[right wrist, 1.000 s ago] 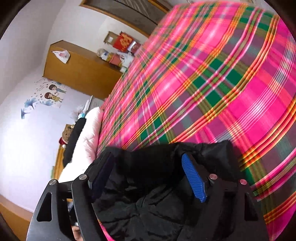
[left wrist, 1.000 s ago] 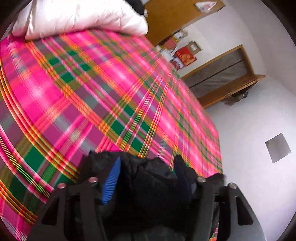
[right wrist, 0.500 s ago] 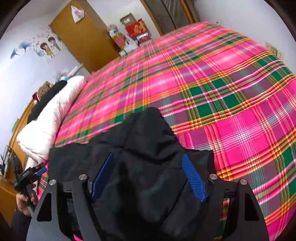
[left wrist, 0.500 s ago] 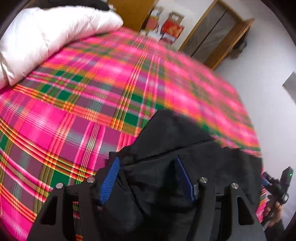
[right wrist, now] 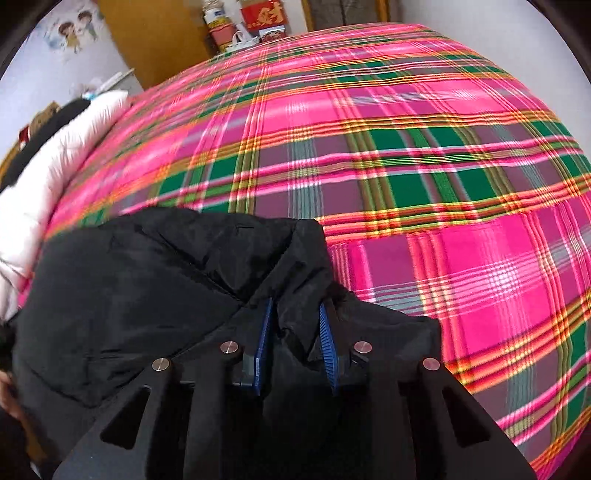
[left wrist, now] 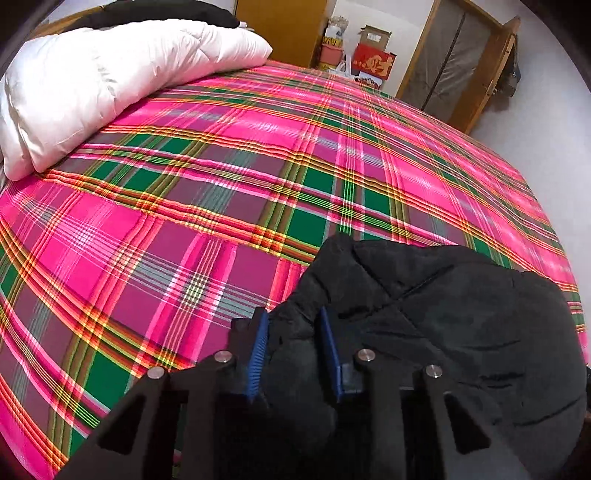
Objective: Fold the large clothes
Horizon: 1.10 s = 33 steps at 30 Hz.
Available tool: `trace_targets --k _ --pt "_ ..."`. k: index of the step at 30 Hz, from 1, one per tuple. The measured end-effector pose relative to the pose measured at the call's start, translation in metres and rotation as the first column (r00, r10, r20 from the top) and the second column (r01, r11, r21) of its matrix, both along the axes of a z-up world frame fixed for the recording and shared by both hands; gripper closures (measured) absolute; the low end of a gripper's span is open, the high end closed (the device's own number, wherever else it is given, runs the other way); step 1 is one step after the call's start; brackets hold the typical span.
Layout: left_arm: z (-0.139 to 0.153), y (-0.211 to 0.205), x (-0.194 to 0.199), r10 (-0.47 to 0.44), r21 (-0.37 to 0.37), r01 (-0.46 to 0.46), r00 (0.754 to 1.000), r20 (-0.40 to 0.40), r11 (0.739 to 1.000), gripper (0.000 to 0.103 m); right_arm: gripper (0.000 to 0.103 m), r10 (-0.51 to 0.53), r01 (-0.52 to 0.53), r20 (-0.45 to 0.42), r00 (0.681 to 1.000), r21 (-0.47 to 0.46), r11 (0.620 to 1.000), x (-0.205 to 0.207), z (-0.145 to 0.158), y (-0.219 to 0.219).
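A black padded jacket lies at the near edge of a bed with a pink and green plaid cover. My left gripper is shut on a fold of the jacket at its left side. In the right wrist view the same jacket spreads to the left, and my right gripper is shut on a fold at its right side. Both grippers hold the fabric just above the cover.
A white duvet is piled at the far left of the bed and also shows in the right wrist view. A wooden wardrobe, red boxes and a wooden door frame stand beyond the bed.
Both grippers have closed from wide apart to pinching the jacket. Both views swung from tilted to level, and the jacket came down spread along the near bed edge.
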<state>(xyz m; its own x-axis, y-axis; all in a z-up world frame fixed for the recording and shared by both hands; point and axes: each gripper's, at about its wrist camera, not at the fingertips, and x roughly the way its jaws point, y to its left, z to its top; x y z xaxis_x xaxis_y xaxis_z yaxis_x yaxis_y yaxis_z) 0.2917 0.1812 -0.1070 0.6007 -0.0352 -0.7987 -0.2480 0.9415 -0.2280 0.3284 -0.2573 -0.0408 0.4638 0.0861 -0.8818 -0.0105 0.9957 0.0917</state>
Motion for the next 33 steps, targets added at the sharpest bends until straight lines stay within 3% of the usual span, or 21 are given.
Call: trace_targets --k 6,9,12,18,21,24,26,29,31,33 --pt "0.002 -0.002 -0.001 0.007 0.029 -0.006 1.0 -0.003 1.0 0.069 0.077 0.0 0.0 -0.007 1.0 -0.043 0.999 0.001 -0.002 0.002" --pt "0.023 0.001 -0.002 0.014 0.032 -0.014 1.0 -0.015 0.999 0.07 0.075 -0.013 0.014 0.009 1.0 -0.063 0.998 -0.007 0.02 0.002" --pt "0.049 0.007 -0.012 0.015 0.035 -0.016 1.0 0.018 0.999 0.07 0.075 -0.013 0.018 0.081 0.997 -0.065 0.998 -0.025 0.053 -0.002" --pt "0.113 0.008 -0.044 0.014 0.053 -0.022 0.988 0.152 0.998 0.071 0.073 -0.005 0.009 0.216 0.976 -0.016 1.0 -0.061 0.107 0.003" --pt "0.134 -0.029 -0.057 -0.107 0.053 0.098 0.968 0.226 0.994 0.069 0.058 0.045 -0.052 0.26 0.964 0.019 0.998 -0.08 0.115 0.027" --pt "0.127 -0.091 -0.057 -0.3 0.102 0.284 0.929 0.216 0.953 0.069 0.057 0.121 -0.132 0.238 0.964 0.029 0.991 -0.087 0.1 0.061" --pt "0.11 -0.12 -0.049 -0.369 0.119 0.352 0.911 0.182 0.928 0.069 0.058 0.139 -0.143 0.18 0.974 0.009 0.99 -0.077 0.078 0.076" --pt "0.072 -0.141 -0.019 -0.38 0.131 0.369 0.922 0.071 0.92 0.069 0.058 0.128 -0.124 0.128 0.983 -0.035 0.992 -0.055 0.049 0.076" --pt "0.049 -0.14 -0.003 -0.363 0.175 0.35 0.931 0.043 0.92 0.069 0.05 0.131 -0.127 0.122 0.984 -0.038 0.991 -0.042 0.035 0.069" --pt "0.035 -0.131 0.005 -0.336 0.136 0.328 0.941 0.042 0.935 0.068 0.048 0.128 -0.128 0.112 0.985 -0.008 0.992 -0.033 0.025 0.063"
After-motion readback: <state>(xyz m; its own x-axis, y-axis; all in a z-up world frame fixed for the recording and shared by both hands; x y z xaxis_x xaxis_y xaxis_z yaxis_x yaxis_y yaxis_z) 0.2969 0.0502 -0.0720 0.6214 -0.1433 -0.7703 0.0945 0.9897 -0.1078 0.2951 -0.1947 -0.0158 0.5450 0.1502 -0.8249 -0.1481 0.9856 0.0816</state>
